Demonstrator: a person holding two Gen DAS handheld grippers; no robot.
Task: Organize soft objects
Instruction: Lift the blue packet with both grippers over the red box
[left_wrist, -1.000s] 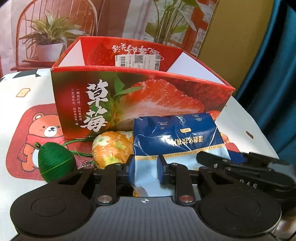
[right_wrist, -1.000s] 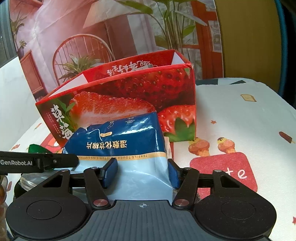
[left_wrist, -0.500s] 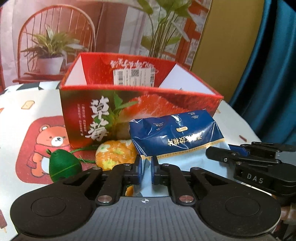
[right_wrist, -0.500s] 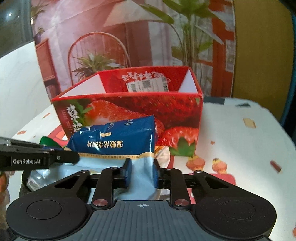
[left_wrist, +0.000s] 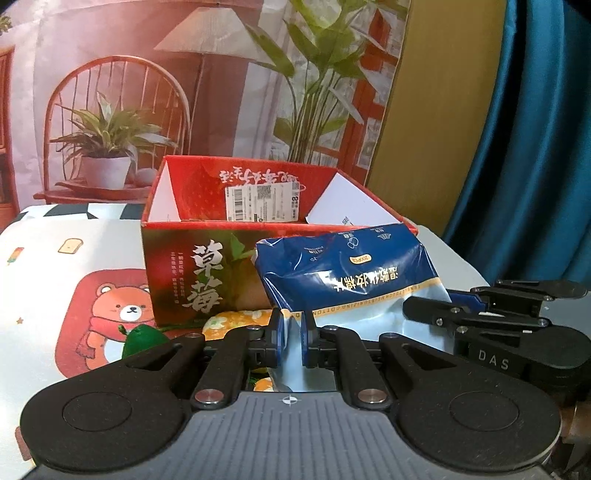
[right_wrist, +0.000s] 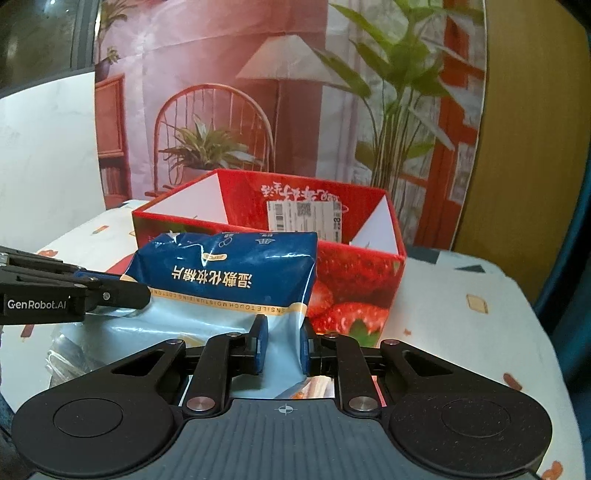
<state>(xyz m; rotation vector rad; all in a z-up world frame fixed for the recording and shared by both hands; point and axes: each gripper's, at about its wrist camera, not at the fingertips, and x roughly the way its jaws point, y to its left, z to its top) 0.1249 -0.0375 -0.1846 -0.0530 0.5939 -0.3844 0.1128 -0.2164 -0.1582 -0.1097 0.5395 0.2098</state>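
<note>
Left gripper (left_wrist: 291, 341) is clamped on the pale lower edge of the blue cotton-pad pack (left_wrist: 354, 269); right gripper (right_wrist: 282, 347) pinches the same pack (right_wrist: 236, 273) at its other lower corner, its jaws having just been closing with the film between them; pack is held off the printed tablecloth (left_wrist: 74, 266), just in front of the open strawberry box (left_wrist: 207, 266); green pouch (left_wrist: 142, 338) and orange floral pouch (left_wrist: 236, 319) lie beneath, beside the box.

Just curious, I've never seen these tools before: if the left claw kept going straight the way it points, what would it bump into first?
Probably the near wall of the red strawberry box. The left claw is shut on the blue packet, so the packet would press against it first, though depth is hard to judge.
</note>
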